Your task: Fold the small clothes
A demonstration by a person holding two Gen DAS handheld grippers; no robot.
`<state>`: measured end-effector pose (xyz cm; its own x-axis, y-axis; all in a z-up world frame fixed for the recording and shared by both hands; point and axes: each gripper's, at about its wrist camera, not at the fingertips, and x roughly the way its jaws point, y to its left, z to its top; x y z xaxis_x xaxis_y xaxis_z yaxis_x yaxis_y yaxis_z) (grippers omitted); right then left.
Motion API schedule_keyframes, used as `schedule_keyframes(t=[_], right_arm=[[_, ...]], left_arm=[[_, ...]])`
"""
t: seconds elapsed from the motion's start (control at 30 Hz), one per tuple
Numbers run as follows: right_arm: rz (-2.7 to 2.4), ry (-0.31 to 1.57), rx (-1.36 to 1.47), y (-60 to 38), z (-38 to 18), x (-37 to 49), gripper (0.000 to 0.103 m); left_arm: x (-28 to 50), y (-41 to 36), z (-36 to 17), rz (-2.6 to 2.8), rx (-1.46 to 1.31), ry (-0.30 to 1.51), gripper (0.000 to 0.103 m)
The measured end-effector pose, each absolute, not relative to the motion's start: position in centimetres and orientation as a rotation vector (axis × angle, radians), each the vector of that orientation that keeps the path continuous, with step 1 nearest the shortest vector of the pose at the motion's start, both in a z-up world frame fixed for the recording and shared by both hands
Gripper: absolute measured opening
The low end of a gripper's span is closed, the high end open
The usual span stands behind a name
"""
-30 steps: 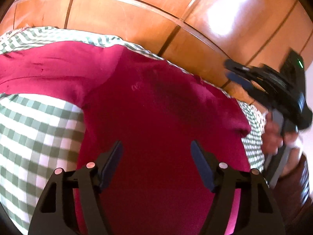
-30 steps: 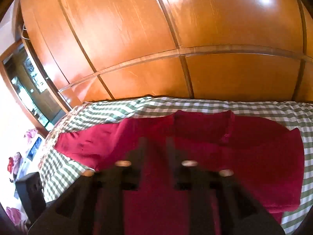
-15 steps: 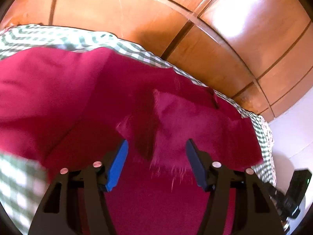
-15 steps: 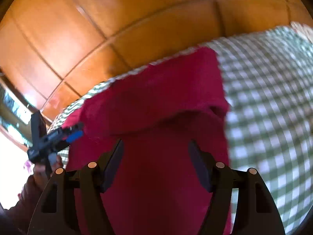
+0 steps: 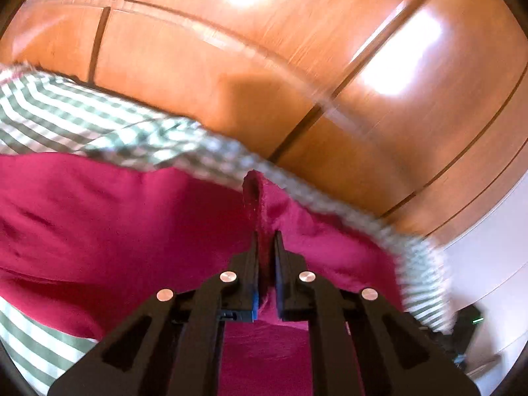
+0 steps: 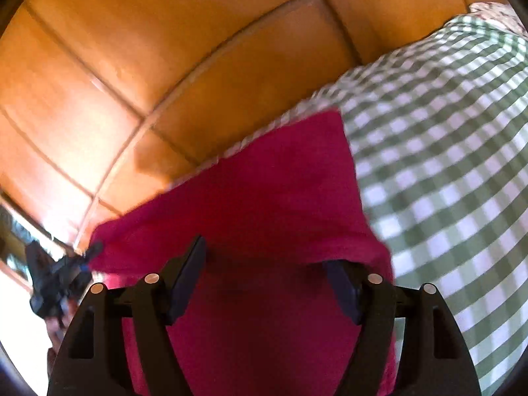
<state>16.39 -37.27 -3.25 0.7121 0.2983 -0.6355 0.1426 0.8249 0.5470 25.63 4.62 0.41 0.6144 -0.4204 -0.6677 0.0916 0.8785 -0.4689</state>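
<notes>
Left tool [image 5: 265, 247], pinched crimson cloth [image 5: 132, 224]

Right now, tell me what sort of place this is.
Probably a bedroom. A green-checked bedsheet covers a soft, bed-like surface under the red garment, and glossy wooden wardrobe doors stand right behind it.

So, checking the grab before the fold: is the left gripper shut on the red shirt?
Yes, shut. The left gripper pinches a raised ridge of the red shirt.
</notes>
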Motion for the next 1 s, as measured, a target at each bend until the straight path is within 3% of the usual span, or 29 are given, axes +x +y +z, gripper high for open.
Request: schedule_keyframes(t=[0.13, 0.27, 0.4, 0.47, 0.6, 0.67, 0.77, 1.0], right_arm=[[0.068, 0.837, 0.516, -35.9, -4.8, 15.5, 0.076], [0.100, 0.897, 0.440, -35.4, -2.7, 14.1, 0.076], [0.138, 0.817, 0.262, -32.9, 0.7, 13.4, 0.077], [0.090, 0.767, 0.184, -31.7, 1.5, 15.0, 0.083], [-0.063, 0.864, 0.135, -31.3, -1.7, 20.2, 0.083], [-0.109, 0.947, 0.112, -31.2, -5.2, 21.8, 0.092], [-0.123, 0.883, 0.038, -30.1, -5.6, 21.3, 0.095], [-0.148, 0.887, 0.014, -29.5, -5.9, 21.7, 0.099]], left_arm=[[26.0, 3.1, -3.7, -0.226, -0.270, 0.969, 0.008], [25.4, 3.1, -4.4, -0.227, -0.287, 0.941, 0.012], [25.2, 3.0, -4.4, -0.237, -0.288, 0.936, 0.018], [25.2, 2.9, -4.3, -0.227, -0.264, 0.930, 0.022], [25.0, 2.6, -4.2, -0.186, -0.173, 0.909, 0.036], [25.0, 2.6, -4.3, -0.189, -0.149, 0.906, 0.039], [24.6, 3.1, -4.2, -0.183, -0.179, 0.910, 0.048], [20.5, 6.5, -3.6, -0.207, -0.361, 0.917, 0.051]])
